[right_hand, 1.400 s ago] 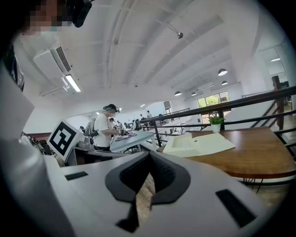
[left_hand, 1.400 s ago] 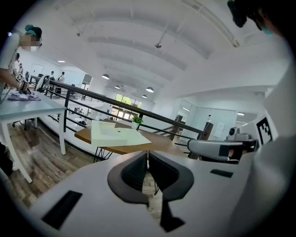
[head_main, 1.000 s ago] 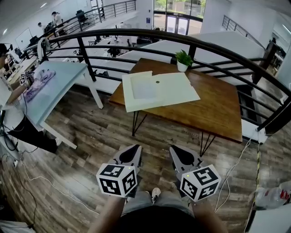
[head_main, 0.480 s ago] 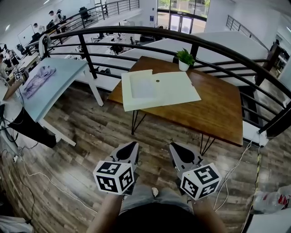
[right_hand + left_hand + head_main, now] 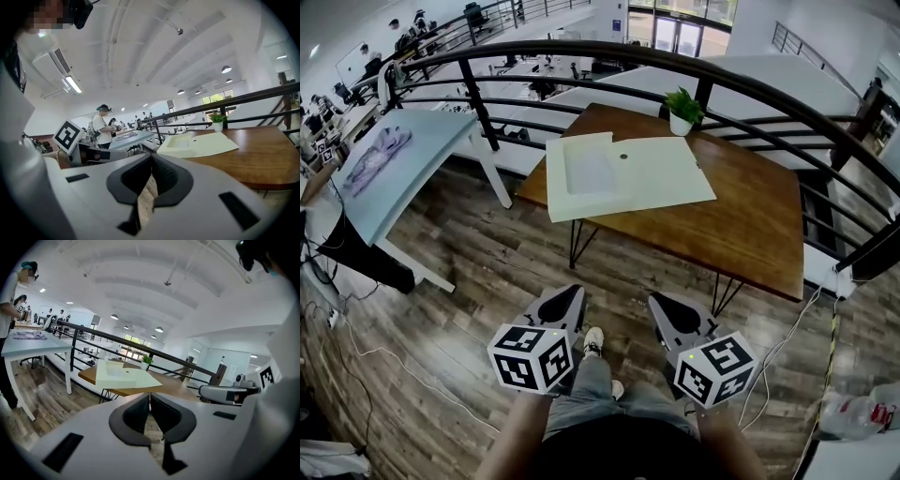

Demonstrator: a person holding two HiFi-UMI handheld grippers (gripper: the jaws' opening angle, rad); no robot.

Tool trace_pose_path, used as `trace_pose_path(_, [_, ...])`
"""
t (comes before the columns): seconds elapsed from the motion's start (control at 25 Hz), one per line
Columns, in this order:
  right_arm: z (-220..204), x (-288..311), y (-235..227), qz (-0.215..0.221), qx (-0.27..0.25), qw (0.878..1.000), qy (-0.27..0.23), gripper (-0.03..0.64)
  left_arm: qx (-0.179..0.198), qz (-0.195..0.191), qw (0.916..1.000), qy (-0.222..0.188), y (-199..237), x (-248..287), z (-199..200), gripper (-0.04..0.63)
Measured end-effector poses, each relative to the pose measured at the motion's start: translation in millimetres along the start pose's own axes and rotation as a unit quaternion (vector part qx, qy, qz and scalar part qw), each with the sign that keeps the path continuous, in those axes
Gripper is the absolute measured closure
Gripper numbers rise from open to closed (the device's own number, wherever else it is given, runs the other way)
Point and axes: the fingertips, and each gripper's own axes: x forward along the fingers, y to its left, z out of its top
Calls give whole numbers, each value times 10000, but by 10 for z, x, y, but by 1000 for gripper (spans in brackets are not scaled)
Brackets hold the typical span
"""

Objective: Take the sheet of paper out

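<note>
The left gripper [image 5: 563, 302] and right gripper [image 5: 667, 314], jaws closed on nothing, hang above the floor [image 5: 478, 272], well apart from the sheet of paper [image 5: 591, 173] lying on a cream folder [image 5: 666, 173] on the tabletop [image 5: 750, 225].

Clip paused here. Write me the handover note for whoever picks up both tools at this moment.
Left tool: shut, empty, held low in front of the body.
Right tool: shut, empty, beside it.
Things: the sheet of paper lies at the left part of the cream folder on the wooden table, well ahead of both tools. Whether it is tucked in cannot be told from here.
Done: nothing; the sheet is untouched.
Left: step up to the table, open the tools, probably steady the folder with one and draw the sheet out with the other.
</note>
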Motion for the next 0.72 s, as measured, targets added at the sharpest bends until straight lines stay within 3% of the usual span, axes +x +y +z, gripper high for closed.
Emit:
trace_pose_path(0.32, [35, 554, -220, 309, 72, 9992, 236, 589, -85, -56, 9998, 158, 293, 505, 140, 572])
trace_pose_path(0.72, [384, 1316, -613, 213, 84, 9992, 340, 589, -91, -242, 9993, 271, 680, 1176, 593, 572])
